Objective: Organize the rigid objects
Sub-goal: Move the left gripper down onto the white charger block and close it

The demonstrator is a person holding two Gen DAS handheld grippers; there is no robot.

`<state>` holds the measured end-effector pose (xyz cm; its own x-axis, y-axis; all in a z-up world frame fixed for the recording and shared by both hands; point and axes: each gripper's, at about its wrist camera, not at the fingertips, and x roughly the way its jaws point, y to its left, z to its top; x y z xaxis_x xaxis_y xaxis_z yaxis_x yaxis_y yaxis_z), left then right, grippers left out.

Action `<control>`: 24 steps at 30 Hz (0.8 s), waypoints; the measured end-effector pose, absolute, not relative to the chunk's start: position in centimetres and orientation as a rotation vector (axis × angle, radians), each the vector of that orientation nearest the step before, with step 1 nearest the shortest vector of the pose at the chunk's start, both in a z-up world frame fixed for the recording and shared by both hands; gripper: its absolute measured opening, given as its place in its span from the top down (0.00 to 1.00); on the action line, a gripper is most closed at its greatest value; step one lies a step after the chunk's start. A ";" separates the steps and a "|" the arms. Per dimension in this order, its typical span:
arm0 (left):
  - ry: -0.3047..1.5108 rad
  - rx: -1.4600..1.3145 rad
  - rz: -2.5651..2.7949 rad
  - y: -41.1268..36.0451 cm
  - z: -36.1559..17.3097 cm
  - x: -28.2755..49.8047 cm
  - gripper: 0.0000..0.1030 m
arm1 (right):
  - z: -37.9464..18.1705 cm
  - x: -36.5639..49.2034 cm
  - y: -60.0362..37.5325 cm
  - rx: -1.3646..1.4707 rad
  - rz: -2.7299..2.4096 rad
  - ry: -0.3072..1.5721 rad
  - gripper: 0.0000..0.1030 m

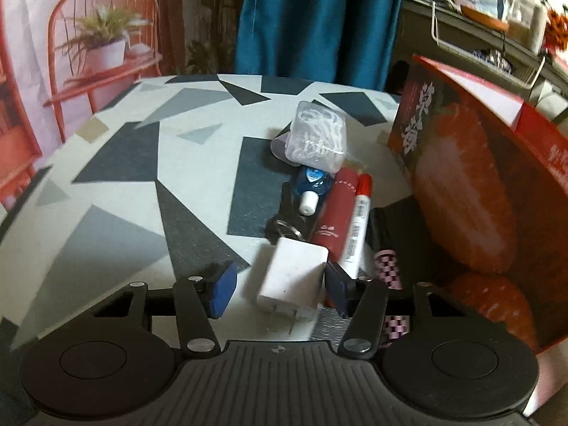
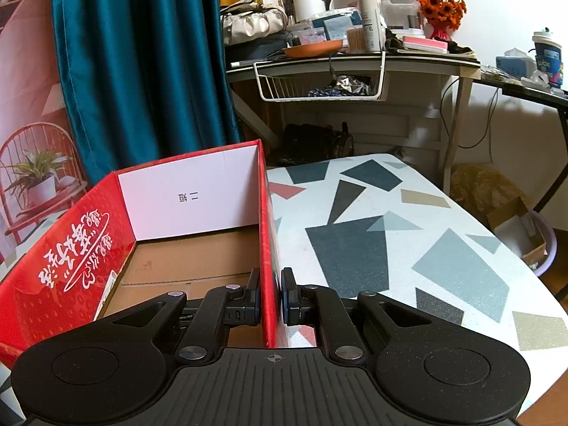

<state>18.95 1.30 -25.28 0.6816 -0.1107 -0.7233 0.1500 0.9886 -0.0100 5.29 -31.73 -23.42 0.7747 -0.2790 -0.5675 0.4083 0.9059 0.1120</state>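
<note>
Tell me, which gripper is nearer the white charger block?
Left. The left gripper straddles the white charger block; the right gripper is clamped on the red box's wall.

My left wrist view looks steeply down along my fingers (image 1: 227,285), close over the patterned surface (image 1: 117,213). My right wrist view faces forward, lower-angled, astride a red box (image 2: 268,248) wall. Both views share that box (image 1: 472,191), the surface (image 2: 408,248) and the teal curtain (image 2: 142,53).
</note>
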 end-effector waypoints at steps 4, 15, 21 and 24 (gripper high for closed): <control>0.794 0.070 -0.117 1.8 -25.9 19.2 0.64 | -23.4 5.3 -31.7 0.238 -0.376 0.572 0.91; 0.743 0.058 -0.091 2.3 -26.3 19.5 0.64 | -23.5 5.1 -31.8 0.242 -0.379 0.569 0.91; 0.740 0.067 -0.093 2.3 -26.3 19.2 0.64 | -23.5 5.0 -31.7 0.234 -0.380 0.570 0.91; 0.744 0.088 -0.089 2.0 -26.3 19.3 0.62 | -23.5 5.1 -31.6 0.233 -0.380 0.570 0.91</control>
<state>19.32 2.02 -26.27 0.7325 -0.0493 -0.6790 0.1119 0.9925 0.0487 5.08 -31.62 -23.51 0.7750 -0.2843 -0.5643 0.4117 0.9047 0.1096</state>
